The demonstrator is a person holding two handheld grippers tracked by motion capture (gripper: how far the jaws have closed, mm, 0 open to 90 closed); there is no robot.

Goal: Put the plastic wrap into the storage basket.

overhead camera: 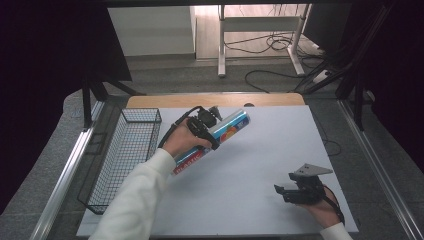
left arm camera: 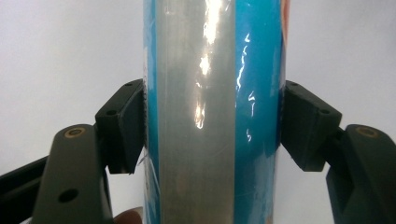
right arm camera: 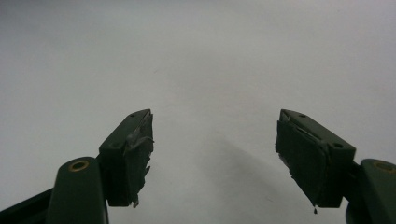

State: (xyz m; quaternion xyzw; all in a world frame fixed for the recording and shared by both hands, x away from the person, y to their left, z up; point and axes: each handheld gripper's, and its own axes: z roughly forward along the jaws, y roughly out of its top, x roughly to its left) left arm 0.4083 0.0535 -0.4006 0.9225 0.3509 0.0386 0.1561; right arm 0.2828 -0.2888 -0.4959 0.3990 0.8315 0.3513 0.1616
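A long blue and silver plastic-wrapped tube (overhead camera: 220, 134) with a red label at its near end is held at a slant over the white table sheet (overhead camera: 260, 165). My left gripper (overhead camera: 202, 131) is shut on the tube near its middle. In the left gripper view both pads (left arm camera: 126, 126) press the tube's (left arm camera: 215, 116) sides. My right gripper (overhead camera: 287, 192) rests low at the table's near right and stands open. In the right gripper view its gap (right arm camera: 212, 154) holds nothing, with bare white sheet beyond.
A black wire basket (overhead camera: 125, 155) lies along the table's left edge, close to the left forearm's white sleeve (overhead camera: 135, 200). A wooden strip (overhead camera: 215, 100) borders the far edge. Beyond are a desk frame (overhead camera: 260, 30) and floor cables (overhead camera: 280, 45).
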